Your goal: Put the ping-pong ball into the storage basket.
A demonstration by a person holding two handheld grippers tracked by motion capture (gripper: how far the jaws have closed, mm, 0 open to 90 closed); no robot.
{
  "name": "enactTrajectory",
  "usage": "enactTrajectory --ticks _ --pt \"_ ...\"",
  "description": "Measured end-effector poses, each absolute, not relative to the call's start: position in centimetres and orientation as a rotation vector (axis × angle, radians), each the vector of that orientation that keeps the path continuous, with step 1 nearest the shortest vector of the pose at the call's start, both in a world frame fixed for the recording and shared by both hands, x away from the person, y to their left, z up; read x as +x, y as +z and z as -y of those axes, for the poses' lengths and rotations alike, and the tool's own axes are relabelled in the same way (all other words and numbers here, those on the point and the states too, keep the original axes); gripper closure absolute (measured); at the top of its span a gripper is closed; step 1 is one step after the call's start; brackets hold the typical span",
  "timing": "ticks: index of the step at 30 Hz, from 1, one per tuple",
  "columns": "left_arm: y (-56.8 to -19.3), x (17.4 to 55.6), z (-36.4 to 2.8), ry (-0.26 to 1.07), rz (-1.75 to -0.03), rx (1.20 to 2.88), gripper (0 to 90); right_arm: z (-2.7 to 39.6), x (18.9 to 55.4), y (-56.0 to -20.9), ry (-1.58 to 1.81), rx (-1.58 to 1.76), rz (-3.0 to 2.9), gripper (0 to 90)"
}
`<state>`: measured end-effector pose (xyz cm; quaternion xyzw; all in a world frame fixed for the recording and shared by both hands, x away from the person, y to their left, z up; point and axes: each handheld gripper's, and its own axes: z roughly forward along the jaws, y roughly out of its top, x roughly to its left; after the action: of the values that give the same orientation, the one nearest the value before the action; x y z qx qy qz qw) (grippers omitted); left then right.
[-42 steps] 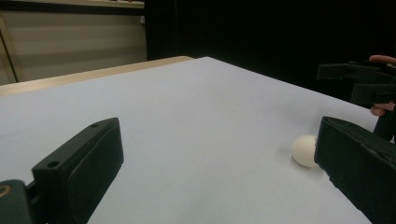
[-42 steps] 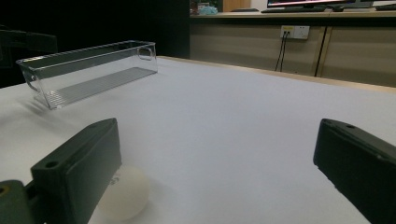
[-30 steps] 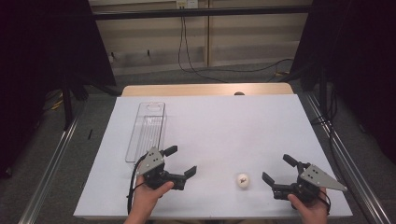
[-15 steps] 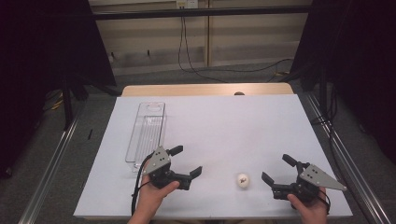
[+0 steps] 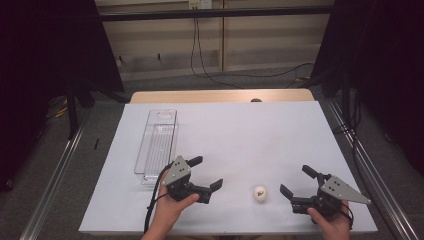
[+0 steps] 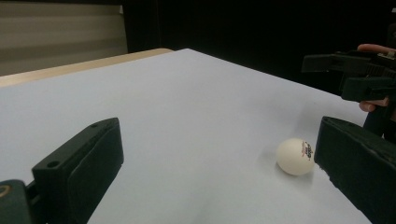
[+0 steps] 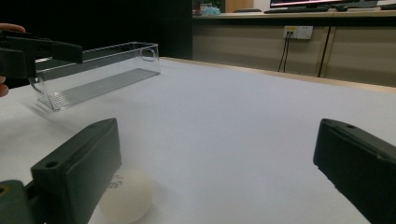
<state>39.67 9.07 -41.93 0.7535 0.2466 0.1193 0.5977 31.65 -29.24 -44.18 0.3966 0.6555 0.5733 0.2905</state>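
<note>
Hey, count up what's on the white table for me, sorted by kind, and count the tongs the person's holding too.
White ball: 1
Clear plastic bin: 1
Black tongs, both held open: 2, the left tongs and the right tongs
Total: 4

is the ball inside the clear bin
No, the ball lies on the white table between the two hand-held grippers, well apart from the bin.

Left gripper (image 5: 206, 172) closer to the ball (image 5: 259, 193) than a second ago.
</note>
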Motion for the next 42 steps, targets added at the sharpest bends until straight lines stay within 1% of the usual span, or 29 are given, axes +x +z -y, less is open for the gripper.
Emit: enactTrajectory --ticks 8,17,20,42 --pt "-42.2 39.8 -8.3 0.269 -0.564 1.752 1.5 29.2 31.7 -44.2 1.525 1.056 -1.747 0.6" --pt "-42.4 39.9 -7.5 0.276 -0.551 1.793 1.5 29.2 31.7 -44.2 1.524 1.066 -1.750 0.6" --pt "-42.6 40.0 -7.2 0.262 -0.555 1.767 1.5 29.2 31.8 -44.3 1.521 1.061 -1.755 0.6" --pt "-42.9 40.1 -5.4 0.232 -0.528 1.827 1.6 29.1 32.0 -44.4 1.512 1.071 -1.753 0.7"
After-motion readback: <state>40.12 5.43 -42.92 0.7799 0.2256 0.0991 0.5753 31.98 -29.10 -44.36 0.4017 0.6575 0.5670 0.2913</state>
